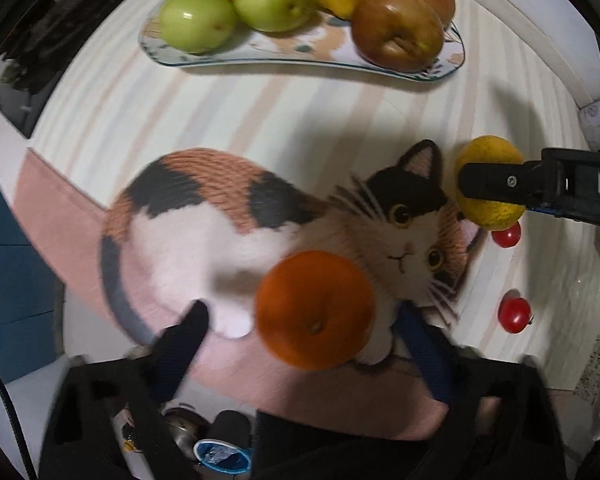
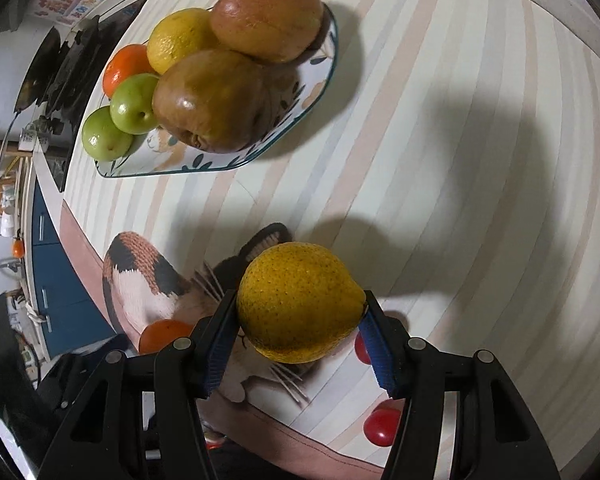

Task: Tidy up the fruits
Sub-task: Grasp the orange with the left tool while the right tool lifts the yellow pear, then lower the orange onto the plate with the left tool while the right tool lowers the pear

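Note:
My right gripper (image 2: 300, 312) is shut on a yellow lemon (image 2: 298, 302) and holds it above the tablecloth; it also shows in the left wrist view (image 1: 490, 210). My left gripper (image 1: 304, 320) is open, its fingers either side of an orange (image 1: 315, 310) that lies on the cat picture. A patterned plate (image 1: 284, 54) at the back holds two green apples (image 1: 198, 20), an orange, a lemon and two brown apples (image 1: 398, 28). The plate also shows in the right wrist view (image 2: 260, 152). Two red cherry tomatoes (image 1: 514, 314) lie on the cloth at the right.
The striped tablecloth (image 1: 260, 112) bears a large calico cat print (image 1: 228, 216). The table's white edge (image 1: 560, 60) runs at the right. A dark stove (image 2: 80, 60) and blue cabinet (image 2: 56, 280) stand beyond the table's left side.

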### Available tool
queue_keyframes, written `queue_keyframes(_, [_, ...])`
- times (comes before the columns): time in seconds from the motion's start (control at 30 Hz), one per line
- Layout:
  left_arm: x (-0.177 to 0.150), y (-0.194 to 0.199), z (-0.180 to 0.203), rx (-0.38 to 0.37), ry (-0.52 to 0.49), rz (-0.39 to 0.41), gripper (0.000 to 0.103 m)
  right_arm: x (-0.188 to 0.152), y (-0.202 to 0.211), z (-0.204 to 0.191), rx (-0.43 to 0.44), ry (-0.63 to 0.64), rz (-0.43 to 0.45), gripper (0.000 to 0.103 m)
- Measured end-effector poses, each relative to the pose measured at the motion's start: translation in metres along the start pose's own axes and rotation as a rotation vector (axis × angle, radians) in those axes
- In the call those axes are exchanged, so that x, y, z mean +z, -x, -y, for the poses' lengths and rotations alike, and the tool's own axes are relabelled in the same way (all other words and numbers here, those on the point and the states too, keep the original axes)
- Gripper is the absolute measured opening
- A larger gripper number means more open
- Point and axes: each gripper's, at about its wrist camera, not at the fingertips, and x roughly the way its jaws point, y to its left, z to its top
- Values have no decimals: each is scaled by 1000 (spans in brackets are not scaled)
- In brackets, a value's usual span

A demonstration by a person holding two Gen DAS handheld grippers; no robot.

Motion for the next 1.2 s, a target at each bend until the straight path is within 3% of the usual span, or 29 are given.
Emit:
queue_keyframes(0.07, [2, -3, 0, -39, 11, -10, 62, -1, 0, -2, -17, 22, 4, 61])
queue_keyframes(0.4, [20, 4, -52, 26, 131, 38, 61, -12, -14, -27, -18, 103, -24, 62])
queue_keyframes(0.73, [28, 7, -64, -20, 165, 44, 61, -12, -12, -26, -35, 99, 4, 61])
queue_keyframes(1.0, [46, 59, -73, -66, 149, 126, 61, 2, 23, -26, 33, 67, 64, 61])
queue_keyframes(1.2, [93, 116, -92, -113, 141, 228, 61, 40, 82, -42, 117, 67, 164, 61])
